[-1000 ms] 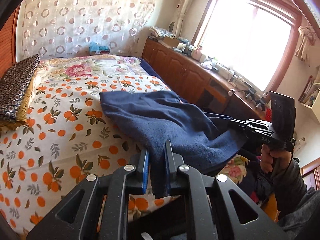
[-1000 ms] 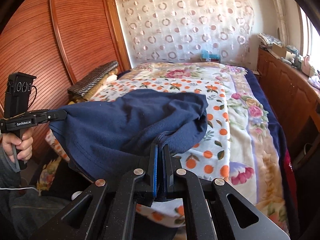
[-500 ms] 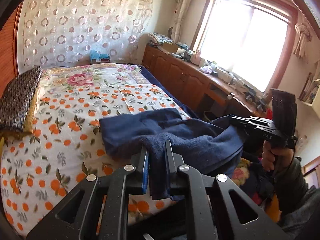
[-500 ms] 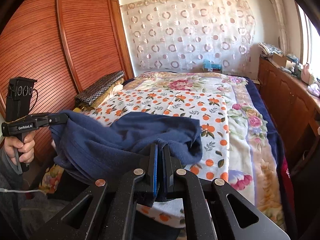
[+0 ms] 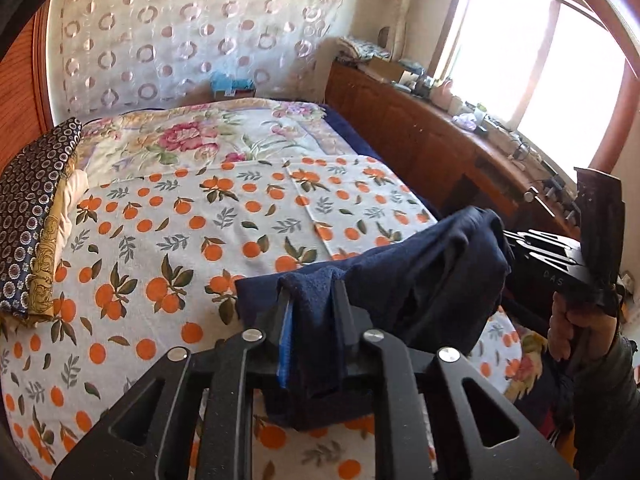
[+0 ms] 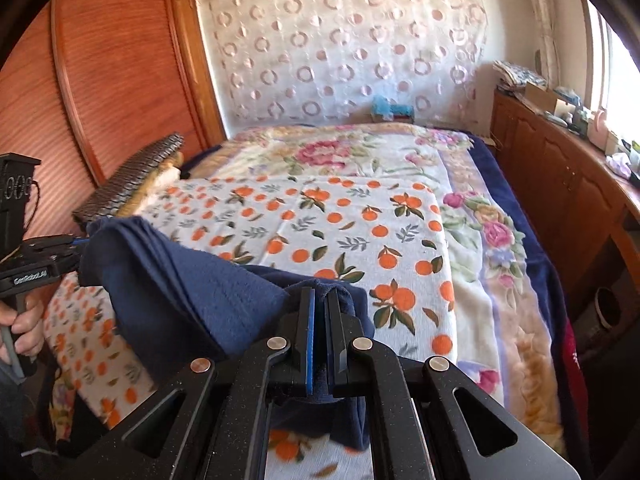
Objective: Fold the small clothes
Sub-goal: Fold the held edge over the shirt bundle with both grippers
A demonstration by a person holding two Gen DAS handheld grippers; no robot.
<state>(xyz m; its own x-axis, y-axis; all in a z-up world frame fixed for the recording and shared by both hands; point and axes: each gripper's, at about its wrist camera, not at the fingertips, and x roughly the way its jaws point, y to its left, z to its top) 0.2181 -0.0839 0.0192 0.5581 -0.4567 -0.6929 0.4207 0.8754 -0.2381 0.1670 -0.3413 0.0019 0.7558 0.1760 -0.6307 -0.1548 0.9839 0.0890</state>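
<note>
A navy blue garment (image 5: 424, 280) hangs bunched between my two grippers, over the near edge of the bed. My left gripper (image 5: 312, 292) is shut on one end of it; the cloth fills the gap between the fingers. My right gripper (image 6: 319, 300) is shut on the other end. In the left wrist view the right gripper (image 5: 516, 240) shows at the right, held by a hand, its tips buried in cloth. In the right wrist view the left gripper (image 6: 80, 244) shows at the left, pinching the garment (image 6: 192, 284).
The bed carries an orange-print sheet (image 5: 192, 232) over a floral blanket (image 6: 492, 248). A dark patterned folded cushion (image 5: 28, 200) lies at the left edge. A wooden cabinet (image 5: 432, 140) with clutter runs along the right under the window. A wooden wardrobe (image 6: 112, 80) stands at the left.
Both grippers have pulled back toward the near edge of the bed. The garment, spread on the sheet a second ago, has been dragged off most of it and is now bunched between them.
</note>
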